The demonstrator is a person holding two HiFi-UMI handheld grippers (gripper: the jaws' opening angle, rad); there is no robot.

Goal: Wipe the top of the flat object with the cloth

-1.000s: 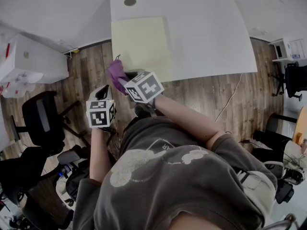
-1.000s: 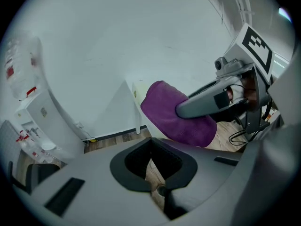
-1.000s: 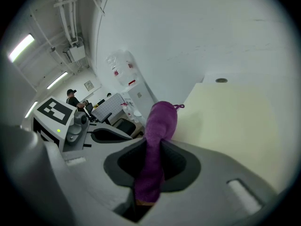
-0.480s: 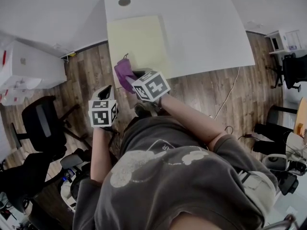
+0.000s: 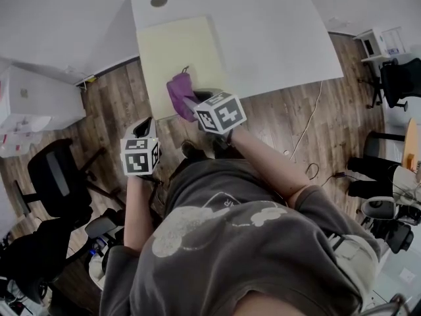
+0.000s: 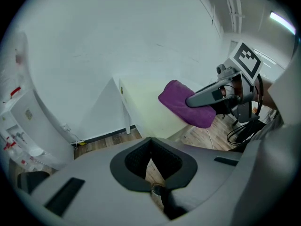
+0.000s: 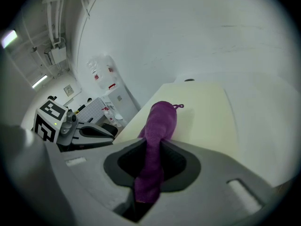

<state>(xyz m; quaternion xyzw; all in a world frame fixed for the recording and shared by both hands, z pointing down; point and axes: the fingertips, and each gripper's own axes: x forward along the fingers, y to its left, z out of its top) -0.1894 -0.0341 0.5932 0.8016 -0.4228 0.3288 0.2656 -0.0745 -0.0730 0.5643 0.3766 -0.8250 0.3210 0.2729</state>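
Now | right hand-held gripper [image 5: 192,103] carried cloth [image 5: 179,88] forward | over yellow pad [image 5: 174,48]

Wood-plank floor [image 5: 276,120], white table [image 5: 263,31], black office chairs [image 5: 56,170], white cabinet [image 5: 33,101] at left.

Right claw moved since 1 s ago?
Yes. The right claw, shut on the cloth, moved from the yellow mat's near-left corner to farther right along its near edge.
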